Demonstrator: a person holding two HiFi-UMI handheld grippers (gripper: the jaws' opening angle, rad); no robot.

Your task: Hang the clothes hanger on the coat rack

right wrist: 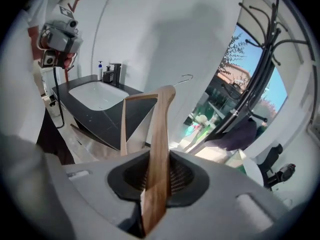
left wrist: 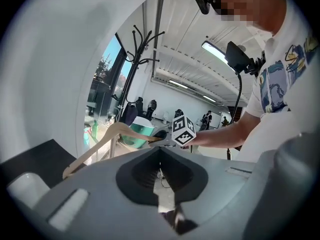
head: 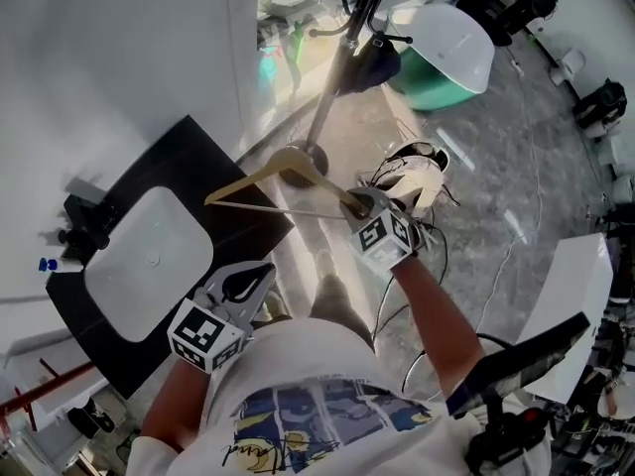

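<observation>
A pale wooden hanger (head: 278, 172) hangs in the air over the edge of the black counter, and my right gripper (head: 359, 204) is shut on its right arm. In the right gripper view that arm (right wrist: 160, 134) runs up between the jaws, with the metal hook (right wrist: 186, 77) beyond. The coat rack (head: 332, 82) rises just past the hanger; its black prongs (right wrist: 262, 29) show at upper right, a dark garment (right wrist: 240, 134) hanging from it. My left gripper (head: 260, 274) stays low near my body, shut on nothing. From there the hanger (left wrist: 107, 136) and the rack (left wrist: 139, 54) both show.
A black counter (head: 189, 162) with a white basin (head: 149, 266) and a tap stands at left against a white wall. A green-and-white tub (head: 446, 58) sits beyond the rack. Cables and a pale bundle (head: 412, 172) lie on the floor; a white table (head: 575, 286) is at right.
</observation>
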